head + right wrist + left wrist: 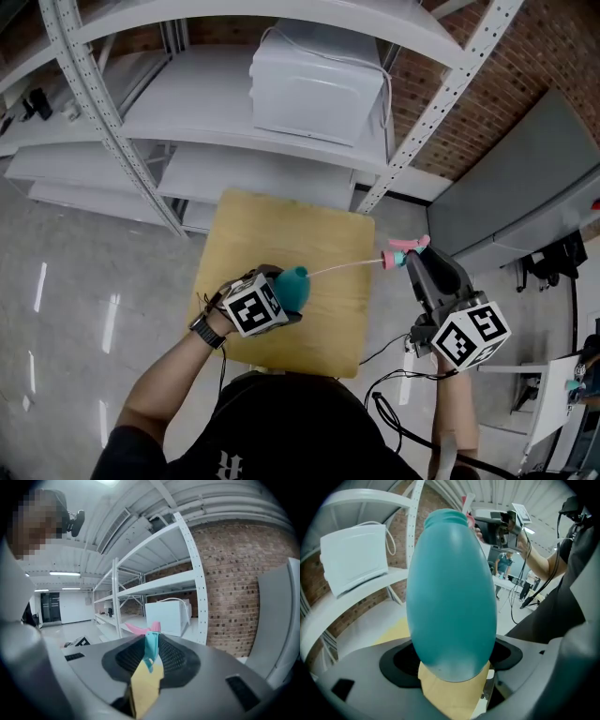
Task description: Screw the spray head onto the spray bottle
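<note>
- Left hand-held gripper [281,298]: jaws clamped on the lower body of the teal spray bottle [295,284], which hangs above the wooden surface [262,234].
- Right hand-held gripper [417,264]: jaws narrow, pinching the pink-and-teal spray head [405,249], off to the bottle's right and well apart from it.
- Dip tube [347,268] spans the gap. Its long axis points at the bottle mouth. Cannot tell if the tip is inside.
- Likely needed next: bring the head in along the tube line.

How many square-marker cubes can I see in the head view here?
2. One marker cube rides on the left gripper above the wooden table; the other on the right gripper, past the table's right edge.
</note>
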`<state>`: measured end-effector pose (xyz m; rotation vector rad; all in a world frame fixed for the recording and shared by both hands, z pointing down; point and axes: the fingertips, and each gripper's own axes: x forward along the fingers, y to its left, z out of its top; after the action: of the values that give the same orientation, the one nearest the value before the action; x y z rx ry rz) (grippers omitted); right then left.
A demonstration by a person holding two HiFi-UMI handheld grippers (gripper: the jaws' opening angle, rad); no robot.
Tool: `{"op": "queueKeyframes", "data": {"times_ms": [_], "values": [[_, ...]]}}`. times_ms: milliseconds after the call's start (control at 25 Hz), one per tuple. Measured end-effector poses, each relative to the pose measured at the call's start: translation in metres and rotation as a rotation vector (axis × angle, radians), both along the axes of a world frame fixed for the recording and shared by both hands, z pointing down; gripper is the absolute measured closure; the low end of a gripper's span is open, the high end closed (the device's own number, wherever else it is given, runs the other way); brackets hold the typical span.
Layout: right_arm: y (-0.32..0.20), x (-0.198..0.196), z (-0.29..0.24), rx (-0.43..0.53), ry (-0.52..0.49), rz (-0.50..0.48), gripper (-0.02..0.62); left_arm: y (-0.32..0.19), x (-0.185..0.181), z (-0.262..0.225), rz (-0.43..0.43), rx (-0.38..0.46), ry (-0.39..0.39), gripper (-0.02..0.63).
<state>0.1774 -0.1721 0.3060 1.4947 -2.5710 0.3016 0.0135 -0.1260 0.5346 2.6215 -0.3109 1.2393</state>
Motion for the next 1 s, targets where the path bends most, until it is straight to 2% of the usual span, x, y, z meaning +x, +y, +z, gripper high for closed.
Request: {"op": "queueKeyframes", "data": {"times_ms": [200,440,560,680,920,1000], "values": [[0.007,-0.012,-0.034,0.107,0.133,-0.043,0.5,0.011,-0.003,-0.014,0.112,-0.023,-0.05,0.186],[0.022,-0.033,-0.055,0.229,0.323,-0.103,0.5,0.031,-0.01,-0.019,0.257,-0.096,-0.137,0.184],[0.03,-0.05,-0.062,0.303,0.396,-0.154,0.5,0.039,-0.012,-0.022,0.326,-0.13,-0.186,0.184],[0.038,-0.075,-0.062,0.385,0.442,-0.23,0.5,0.045,-0.007,-0.029,0.402,-0.143,-0.203,0.186],[0.055,-0.115,-0.028,0.366,0.466,-0.376,0.5,0.064,-0.001,-0.046,0.503,-0.232,-0.199,0.186],[0.063,-0.12,-0.013,0.33,0.554,-0.43,0.5,0.069,0.003,-0.052,0.532,-0.24,-0.185,0.186]]}}
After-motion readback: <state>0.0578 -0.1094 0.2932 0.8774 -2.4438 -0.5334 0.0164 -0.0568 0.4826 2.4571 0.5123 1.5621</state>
